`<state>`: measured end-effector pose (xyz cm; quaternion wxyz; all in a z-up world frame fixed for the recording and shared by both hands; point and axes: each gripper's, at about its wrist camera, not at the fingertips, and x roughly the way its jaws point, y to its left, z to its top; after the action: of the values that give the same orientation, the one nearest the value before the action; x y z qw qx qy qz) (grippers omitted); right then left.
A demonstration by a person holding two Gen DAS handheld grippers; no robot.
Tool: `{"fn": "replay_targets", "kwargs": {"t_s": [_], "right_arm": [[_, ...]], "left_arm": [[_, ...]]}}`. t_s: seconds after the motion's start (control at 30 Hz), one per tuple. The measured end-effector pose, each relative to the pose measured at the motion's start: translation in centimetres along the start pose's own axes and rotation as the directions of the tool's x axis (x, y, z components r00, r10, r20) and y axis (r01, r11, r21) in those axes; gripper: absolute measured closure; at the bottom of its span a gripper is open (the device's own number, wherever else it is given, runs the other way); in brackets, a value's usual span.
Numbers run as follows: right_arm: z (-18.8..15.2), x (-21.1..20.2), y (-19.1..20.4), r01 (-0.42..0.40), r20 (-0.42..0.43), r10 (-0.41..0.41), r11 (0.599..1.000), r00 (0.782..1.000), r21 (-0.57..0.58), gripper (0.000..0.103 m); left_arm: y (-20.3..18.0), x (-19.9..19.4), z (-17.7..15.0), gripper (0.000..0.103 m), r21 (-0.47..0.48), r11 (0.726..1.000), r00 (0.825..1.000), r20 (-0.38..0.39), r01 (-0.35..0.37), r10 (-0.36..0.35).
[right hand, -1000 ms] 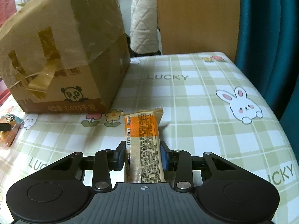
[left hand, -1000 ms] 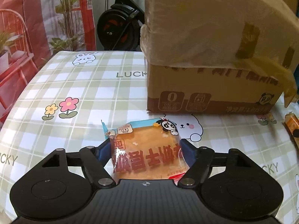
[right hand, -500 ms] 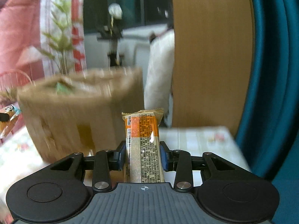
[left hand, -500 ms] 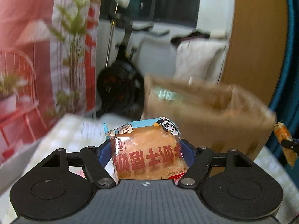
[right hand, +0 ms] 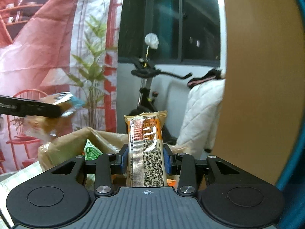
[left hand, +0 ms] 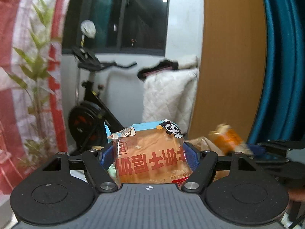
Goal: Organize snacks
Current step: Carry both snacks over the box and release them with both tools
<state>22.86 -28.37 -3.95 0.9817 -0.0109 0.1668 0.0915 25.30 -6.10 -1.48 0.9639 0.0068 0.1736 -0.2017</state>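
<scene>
In the left wrist view, the left gripper [left hand: 148, 157] pinches a bread packet [left hand: 149, 160] at lower centre of the frame; its blue fingers [left hand: 191, 157] press on both sides, and the packet's blue top edge with a panda print rises above them. At the right edge, blurred, the right gripper [left hand: 255, 149] carries an orange snack bar [left hand: 227, 140].

In the right wrist view, the right gripper's fingers [right hand: 167, 162] clamp the snack bar [right hand: 145, 150] upright at centre frame, its crimped end on top. Just behind and below lies an open cardboard box [right hand: 64, 145], with a green packet [right hand: 91, 150] inside. An exercise bike [right hand: 146, 95] and a white quilted jacket [right hand: 202, 114] stand beyond, a wooden panel [right hand: 257, 76] at right.
</scene>
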Motion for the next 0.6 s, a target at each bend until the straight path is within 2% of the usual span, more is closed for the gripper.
{"fn": "replay_targets", "kwargs": {"t_s": [0.1,0.27,0.33,0.4,0.6], "right_arm": [[-0.3,2.4,0.7,0.003,-0.044,-0.003,1.0,0.999,-0.002,0.07],[-1.8,4.2,1.2,0.008,-0.088,-0.007,1.0,0.996,0.012,0.069],[-2.2,4.1,1.1,0.024,-0.082,-0.023,1.0,0.996,0.018,0.063],[-2.3,3.6,1.0,0.022,-0.068,-0.021,1.0,0.997,0.017,0.053],[-2.0,2.1,0.8,0.035,-0.074,-0.034,0.999,0.997,0.017,0.052]], "left_arm": [[-0.7,3.3,-0.2,0.027,-0.017,1.0,0.999,-0.051,0.016,-0.017],[-0.9,5.9,-1.4,0.025,0.0,0.999,0.994,-0.105,0.037,-0.037],[-0.8,6.3,-1.6,0.025,-0.013,0.999,0.991,-0.127,0.05,-0.051],[-0.5,6.0,-1.8,0.023,-0.015,0.999,0.992,-0.115,0.053,-0.054],[0.8,3.3,-0.9,0.02,-0.028,0.999,0.996,-0.075,0.039,-0.041]]}}
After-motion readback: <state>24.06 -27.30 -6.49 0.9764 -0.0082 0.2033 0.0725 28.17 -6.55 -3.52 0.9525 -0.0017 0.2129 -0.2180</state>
